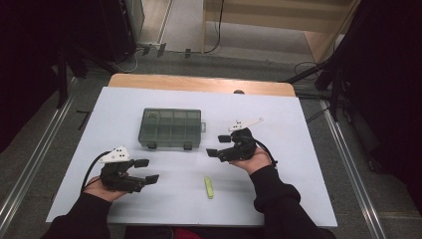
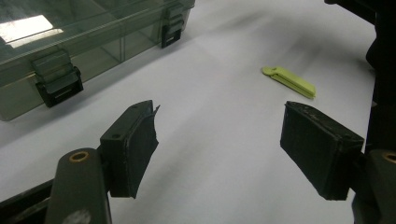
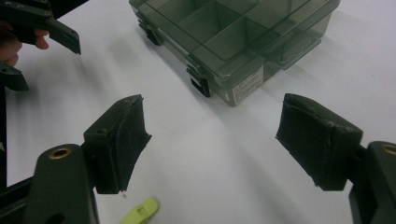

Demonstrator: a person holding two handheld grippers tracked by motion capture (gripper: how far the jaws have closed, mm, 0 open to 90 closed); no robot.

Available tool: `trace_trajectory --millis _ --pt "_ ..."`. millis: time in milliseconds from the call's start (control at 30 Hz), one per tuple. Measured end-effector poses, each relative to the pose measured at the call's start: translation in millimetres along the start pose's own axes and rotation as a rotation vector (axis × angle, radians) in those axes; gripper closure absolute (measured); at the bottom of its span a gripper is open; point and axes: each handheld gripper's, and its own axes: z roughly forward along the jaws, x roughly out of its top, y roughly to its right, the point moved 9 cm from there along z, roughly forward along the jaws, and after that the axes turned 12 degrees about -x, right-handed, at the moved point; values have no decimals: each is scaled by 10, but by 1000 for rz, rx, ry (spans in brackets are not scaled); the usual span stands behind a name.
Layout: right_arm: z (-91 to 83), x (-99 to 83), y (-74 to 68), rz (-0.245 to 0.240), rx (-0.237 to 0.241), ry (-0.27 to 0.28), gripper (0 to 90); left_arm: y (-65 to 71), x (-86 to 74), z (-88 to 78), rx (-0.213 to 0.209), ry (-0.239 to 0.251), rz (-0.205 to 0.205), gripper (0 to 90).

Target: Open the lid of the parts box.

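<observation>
Two grippers hover over the white table (image 1: 298, 149) with jaws spread apart, clamping nothing; the left gripper (image 1: 148, 170) sits lower left of the frame, the right gripper (image 1: 217, 146) right of centre; a yellow-green clip (image 1: 209, 186) lies between them, lower centre; a closed, smoky compartment box (image 1: 170, 129) rests above, at centre.

Compartment box (image 2: 70, 42) cut off by the top and left edges in the left gripper view, yellow-green clip (image 3: 140, 212) cropped by the bottom edge in the right gripper view, box label print (image 3: 246, 88) too small to read
</observation>
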Motion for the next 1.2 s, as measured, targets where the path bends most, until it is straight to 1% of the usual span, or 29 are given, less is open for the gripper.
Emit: trace_trajectory --millis 100,133,233,300,433,500,567,667,700,733,767,800,833,867,900,967,1033,1067,1100,1167,1200 --pt "34 12 -18 2 2 -4 240 1 -1 -1 0 0 0 266" --pt "69 16 -25 -7 2 -13 241 1 -2 -2 0 -1 0 266" --pt "100 24 -27 -13 -2 -16 243 3 -5 -2 1 -2 0 266" --pt "140 40 -22 -6 -3 -20 251 7 -8 -4 0 -2 1 266" --pt "188 46 -22 -9 -6 -27 261 9 -11 -5 2 -2 -1 266" --pt "225 39 -23 -13 -10 -39 269 8 -13 -8 4 -1 -2 266" --pt "263 30 -17 -21 -18 -46 287 2 -16 -10 5 -3 -3 266" --pt "312 17 -13 -18 -24 -57 333 0 -18 -8 7 -4 -3 266" --pt "337 8 -6 -22 -29 -61 379 0 -19 -7 7 -4 -2 266" --pt "337 8 -6 -22 -29 -61 379 1 -19 -7 7 -3 -2 266" --pt "358 3 -4 -18 -33 -64 445 -1 -20 -7 8 -3 -2 266" --pt "358 3 -4 -18 -33 -64 445 -3 -21 -8 8 -3 -2 266" --pt "369 1 -3 -17 -32 -65 471 -5 -22 -9 9 -3 -3 266" --pt "388 -5 -1 -8 -31 -68 537 -5 -22 -9 9 0 -4 266" --pt "388 -5 -1 -8 -31 -68 537 -5 -23 -10 9 2 -6 266" --pt "401 -19 2 -3 -30 -77 601 -3 -27 -12 10 1 -7 266" --pt "423 -34 13 -2 -31 -85 740 -2 -29 -13 12 1 -8 266" --pt "430 -41 18 -5 -32 -91 773 -1 -30 -12 13 1 -7 266" --pt "438 -45 17 -4 -31 -94 773 1 -32 -11 12 0 -9 267" --pt "449 -49 15 -7 -31 -98 846 2 -39 -13 13 -4 -8 266" --pt "473 -62 14 -17 -31 -114 900 3 -41 -14 13 -5 -8 266"
